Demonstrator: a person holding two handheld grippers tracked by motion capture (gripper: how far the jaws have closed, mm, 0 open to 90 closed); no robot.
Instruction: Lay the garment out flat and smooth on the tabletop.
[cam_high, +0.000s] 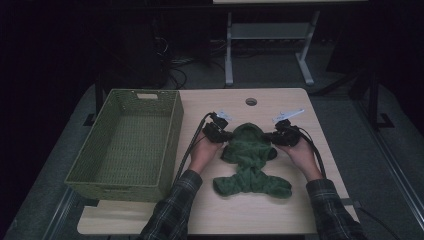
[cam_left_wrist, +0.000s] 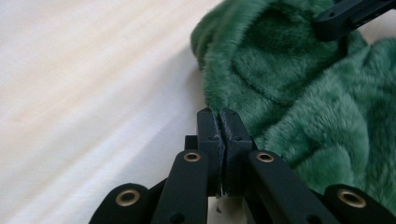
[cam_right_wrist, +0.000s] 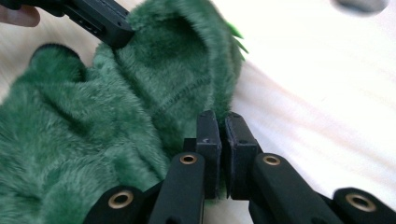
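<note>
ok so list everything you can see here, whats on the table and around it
fleece garment: one, dark green, fluffy, spread flat on the table between the two grippers, hood end away from the person
basket: one, olive green, woven, rectangular, on the table's left side, nothing seen inside
table: one, light wood top, a round hole near its far edge
desk frame: one, grey metal legs, on the floor beyond the table
cables: several, black, on the floor behind the basket
left gripper: one, black, jaws shut on the garment's left edge
right gripper: one, black, jaws closed at the garment's right edge
sleeves: two, dark plaid, at the near edge
</note>
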